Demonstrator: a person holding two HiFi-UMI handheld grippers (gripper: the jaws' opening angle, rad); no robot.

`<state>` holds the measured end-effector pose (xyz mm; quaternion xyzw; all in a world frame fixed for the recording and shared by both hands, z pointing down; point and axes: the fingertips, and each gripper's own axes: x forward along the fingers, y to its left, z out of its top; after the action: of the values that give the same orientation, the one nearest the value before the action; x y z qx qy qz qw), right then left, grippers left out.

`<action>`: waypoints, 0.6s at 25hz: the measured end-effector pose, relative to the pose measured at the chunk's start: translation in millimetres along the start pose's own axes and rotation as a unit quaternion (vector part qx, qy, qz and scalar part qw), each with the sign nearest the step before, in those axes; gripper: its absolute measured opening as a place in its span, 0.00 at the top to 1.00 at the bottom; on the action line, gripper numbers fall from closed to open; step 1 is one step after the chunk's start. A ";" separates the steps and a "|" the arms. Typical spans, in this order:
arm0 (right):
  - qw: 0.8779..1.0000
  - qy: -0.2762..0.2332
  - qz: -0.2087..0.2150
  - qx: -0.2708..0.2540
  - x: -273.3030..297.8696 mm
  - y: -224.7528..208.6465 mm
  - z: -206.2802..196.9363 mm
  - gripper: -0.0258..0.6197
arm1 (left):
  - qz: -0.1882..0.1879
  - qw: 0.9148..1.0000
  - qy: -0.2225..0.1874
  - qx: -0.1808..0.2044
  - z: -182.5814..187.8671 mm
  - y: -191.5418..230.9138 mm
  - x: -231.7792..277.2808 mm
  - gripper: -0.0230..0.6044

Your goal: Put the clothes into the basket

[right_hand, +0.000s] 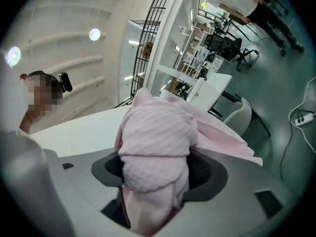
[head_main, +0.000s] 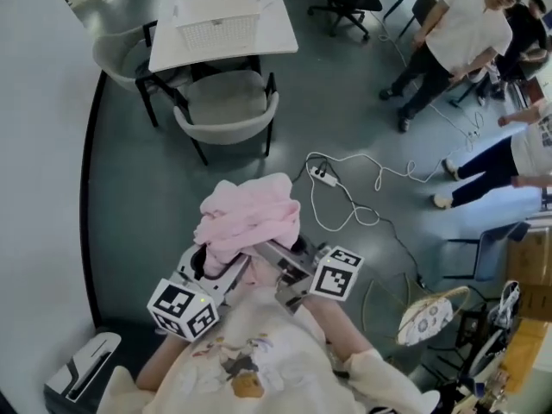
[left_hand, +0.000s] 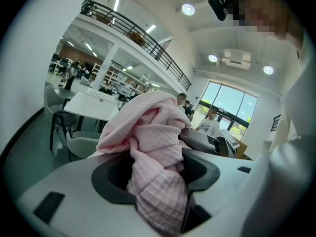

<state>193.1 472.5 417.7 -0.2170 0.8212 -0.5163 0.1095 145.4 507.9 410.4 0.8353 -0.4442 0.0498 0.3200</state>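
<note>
A bundled pink waffle-knit cloth (head_main: 247, 217) is carried in the air in front of the person, held from both sides. My left gripper (head_main: 216, 266) is shut on the pink cloth (left_hand: 158, 152), whose folds fill the space between the jaws. My right gripper (head_main: 280, 261) is also shut on the pink cloth (right_hand: 155, 154), which bulges out over its jaws. A white slatted basket (head_main: 217, 22) stands on a white table (head_main: 276, 24) at the far end of the room, well beyond the cloth. The fingertips of both grippers are hidden under the fabric.
A grey chair (head_main: 226, 110) stands before the table, another (head_main: 121, 54) at its left. A white power strip with cable (head_main: 323, 176) lies on the floor to the right. Several people (head_main: 448, 37) stand at the far right. A curved white wall (head_main: 39, 162) runs along the left.
</note>
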 end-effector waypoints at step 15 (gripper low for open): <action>0.999 0.030 -0.015 -0.039 201.1 24.3 10.3 0.49 | -0.012 0.999 -0.041 -0.029 95.2 168.7 -46.6 0.56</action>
<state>14.1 378.9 400.3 -0.2175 0.8402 -0.4919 0.0690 -32.3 418.3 400.8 0.8325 -0.4481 -0.0014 0.3258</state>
